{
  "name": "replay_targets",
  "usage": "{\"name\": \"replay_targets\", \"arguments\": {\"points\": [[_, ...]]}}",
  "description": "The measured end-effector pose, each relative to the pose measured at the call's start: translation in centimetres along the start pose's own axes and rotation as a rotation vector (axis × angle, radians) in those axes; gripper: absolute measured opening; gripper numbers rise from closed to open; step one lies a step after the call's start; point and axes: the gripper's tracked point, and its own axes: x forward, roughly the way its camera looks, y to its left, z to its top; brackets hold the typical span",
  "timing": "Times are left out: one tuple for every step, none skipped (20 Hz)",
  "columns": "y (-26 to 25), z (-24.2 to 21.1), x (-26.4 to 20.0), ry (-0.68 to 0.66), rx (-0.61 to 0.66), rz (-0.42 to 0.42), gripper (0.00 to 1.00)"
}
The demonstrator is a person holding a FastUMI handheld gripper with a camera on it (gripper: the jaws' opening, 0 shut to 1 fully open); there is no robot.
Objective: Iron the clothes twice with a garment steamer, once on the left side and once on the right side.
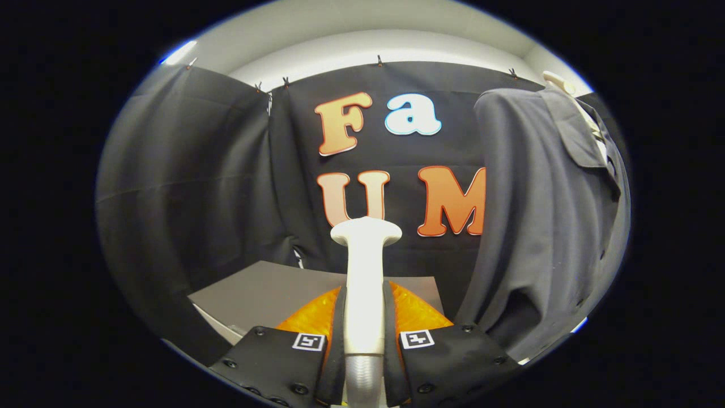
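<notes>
Gripper (363,317) clamped on steamer (365,272) handle, head up, above bench (266,289). Shirt (544,226) hangs apart, off to right. Risk: handle rotates between fingers mid-sweep, so head skims fabric unevenly or snags the placket.

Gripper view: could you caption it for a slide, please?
Gripper shut on steamer, shirt hanging ahead.
</notes>
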Motion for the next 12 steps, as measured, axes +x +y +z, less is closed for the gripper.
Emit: {"name": "replay_targets", "arguments": {"points": [[0.0, 0.4, -1.6, -0.015, 0.000, 0.005, 0.35], [-0.1, 0.9, -3.1, -0.035, -0.009, 0.005, 0.35], [-0.3, 1.2, -4.3, -0.053, -0.015, 0.008, 0.35], [0.1, 1.2, -6.0, -0.065, -0.012, 0.020, 0.34], [0.4, 1.1, -7.9, -0.066, -0.005, 0.040, 0.35], [0.7, 1.0, -10.0, -0.069, 0.007, 0.060, 0.35], [0.9, 1.1, -12.0, -0.085, 0.011, 0.079, 0.35], [0.9, 1.5, -13.9, -0.108, 0.002, 0.093, 0.34], [0.6, 1.8, -15.9, -0.133, -0.013, 0.097, 0.34], [0.2, 1.9, -17.4, -0.155, -0.022, 0.094, 0.34], [-0.4, 1.8, -18.9, -0.169, -0.024, 0.090, 0.35], [-0.9, 1.7, -20.3, -0.179, -0.019, 0.085, 0.34]]}}
